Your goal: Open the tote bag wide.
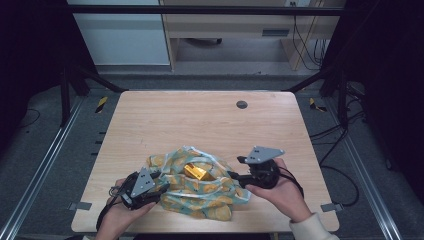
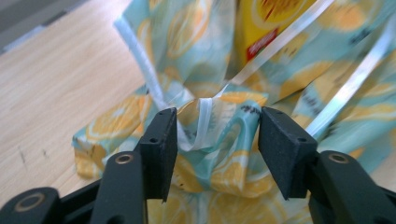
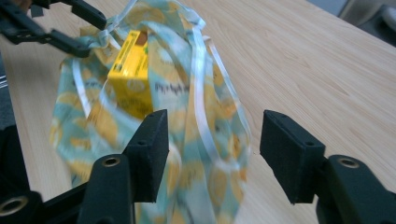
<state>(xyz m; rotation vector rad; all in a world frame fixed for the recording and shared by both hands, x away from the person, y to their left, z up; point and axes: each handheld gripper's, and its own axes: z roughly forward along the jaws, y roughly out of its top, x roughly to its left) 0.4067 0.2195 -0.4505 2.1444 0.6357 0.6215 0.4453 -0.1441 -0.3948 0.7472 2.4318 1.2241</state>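
Observation:
A light blue plastic bag [image 1: 200, 192] printed with orange slices lies crumpled near the table's front edge. A yellow box [image 1: 196, 171] shows in its open top. My left gripper [image 1: 161, 186] is at the bag's left side. In the left gripper view its jaws [image 2: 217, 140] stand apart with a fold of bag [image 2: 219, 168] and a white handle strip between them, unpressed. My right gripper [image 1: 236, 175] sits at the bag's right edge, raised a little. In the right gripper view it [image 3: 212, 144] is open, with the bag [image 3: 205, 93] and yellow box [image 3: 133, 79] hanging just beyond the pads.
The wooden table [image 1: 200, 120] has a round grey cable hole [image 1: 242, 104] at the back right. Black frame posts stand at both back corners. Metal rails run along the floor on either side.

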